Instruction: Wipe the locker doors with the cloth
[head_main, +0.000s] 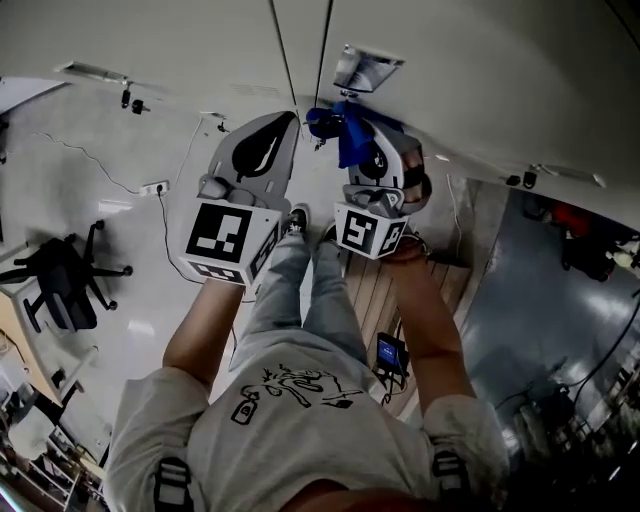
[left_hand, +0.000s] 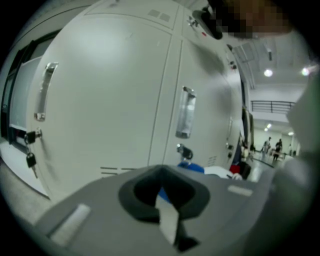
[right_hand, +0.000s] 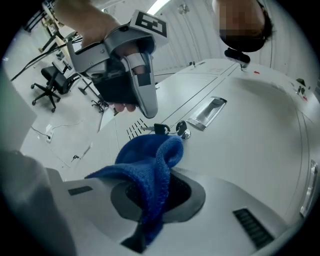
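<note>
Grips the blue cloth (right_hand: 150, 167) in the right tool (right_hand: 147, 225), low in the frame, near the locker doors (right_hand: 250, 150). Holds the left tool (left_hand: 170, 227) shut and empty beside it.

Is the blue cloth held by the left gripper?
No, the blue cloth is pinched between the jaws of the right gripper.
</note>
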